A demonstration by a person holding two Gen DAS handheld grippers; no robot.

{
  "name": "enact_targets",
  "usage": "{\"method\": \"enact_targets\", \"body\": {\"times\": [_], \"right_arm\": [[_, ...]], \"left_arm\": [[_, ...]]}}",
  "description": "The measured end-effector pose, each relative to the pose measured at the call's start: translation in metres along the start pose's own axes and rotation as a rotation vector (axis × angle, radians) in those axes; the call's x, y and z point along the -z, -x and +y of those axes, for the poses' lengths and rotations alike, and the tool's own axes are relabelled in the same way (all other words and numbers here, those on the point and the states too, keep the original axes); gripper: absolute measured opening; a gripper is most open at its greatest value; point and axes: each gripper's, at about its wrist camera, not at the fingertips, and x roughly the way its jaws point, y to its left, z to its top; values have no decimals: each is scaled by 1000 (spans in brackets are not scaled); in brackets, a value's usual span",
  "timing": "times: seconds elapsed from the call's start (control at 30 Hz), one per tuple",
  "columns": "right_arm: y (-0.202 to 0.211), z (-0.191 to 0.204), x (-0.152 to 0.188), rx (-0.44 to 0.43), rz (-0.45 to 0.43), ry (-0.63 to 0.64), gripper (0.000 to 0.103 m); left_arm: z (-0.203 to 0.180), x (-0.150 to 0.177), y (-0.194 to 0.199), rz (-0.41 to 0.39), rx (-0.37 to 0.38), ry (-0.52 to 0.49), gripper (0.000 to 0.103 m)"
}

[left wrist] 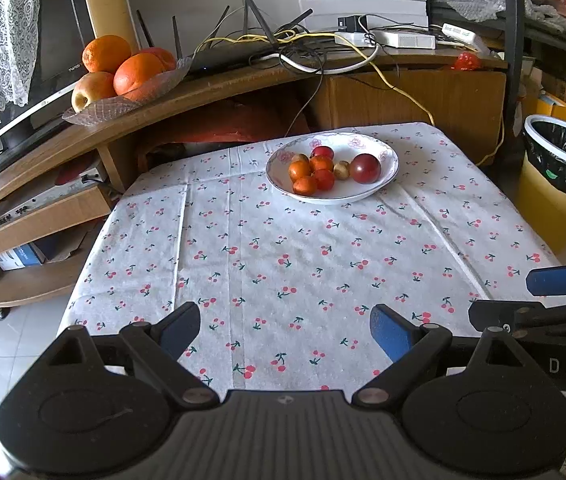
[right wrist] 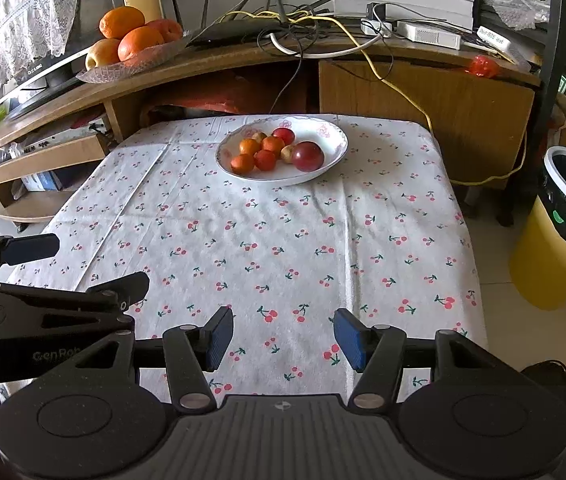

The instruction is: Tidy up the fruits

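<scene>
Both tongs hang over the near edge of the table, side by side. The left gripper (left wrist: 285, 334) stands with jaws spread wide and nothing between them; the right gripper (right wrist: 283, 338) likewise gapes empty.

Between them and the fruit runs a bare stretch of cherry-print tablecloth (left wrist: 267, 248). The white plate (left wrist: 387, 178) sits at the far side of the table, well apart from both tongs, roughly straight ahead of each.

On it the fruits lie gathered in a touching cluster: small orange fruits (left wrist: 299, 169), small red ones, two brownish ones, and a larger dark-red fruit (left wrist: 365, 168) at the right.

Judgement on handling: the small fruits look light, round and smooth, apt to roll or slip; a gentle pinch across the widest part suits them. The larger one probably bruises under force.

All fruit lies on the plate; this fits sorting either due or complete.
</scene>
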Motion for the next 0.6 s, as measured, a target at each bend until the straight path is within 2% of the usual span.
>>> {"method": "enact_targets", "body": {"times": [0.6], "right_arm": [[-1, 1, 0, 1, 1, -1, 53]], "left_arm": [[-1, 1, 0, -7, -6, -6, 99]]}}
